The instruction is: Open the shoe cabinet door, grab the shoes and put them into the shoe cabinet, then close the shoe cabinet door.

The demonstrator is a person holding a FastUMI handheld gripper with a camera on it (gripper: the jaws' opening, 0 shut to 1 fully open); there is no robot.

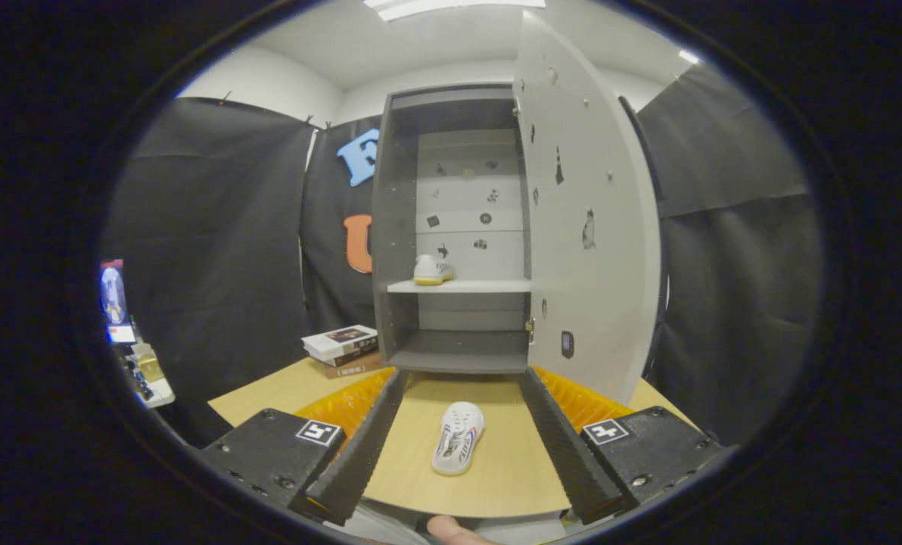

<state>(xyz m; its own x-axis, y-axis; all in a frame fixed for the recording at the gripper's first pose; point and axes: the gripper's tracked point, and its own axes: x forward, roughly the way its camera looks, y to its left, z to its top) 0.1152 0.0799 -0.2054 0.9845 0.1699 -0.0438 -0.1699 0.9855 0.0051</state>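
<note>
Between spread tongs [462, 378] — a shoe [458, 437].

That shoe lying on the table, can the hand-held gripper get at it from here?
Probably yes: the shoe lies on the table between the open hand-held gripper fingers, nothing touching or covering it.

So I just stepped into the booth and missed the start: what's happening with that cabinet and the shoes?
A person is holding a tool with its fingers spread open, gripping nothing. The shoe cabinet stands at the far end of the wooden table, its door swung open. One white shoe already sits on the middle shelf. The other shoe lies on the table between the fingers, not yet picked up.
</note>
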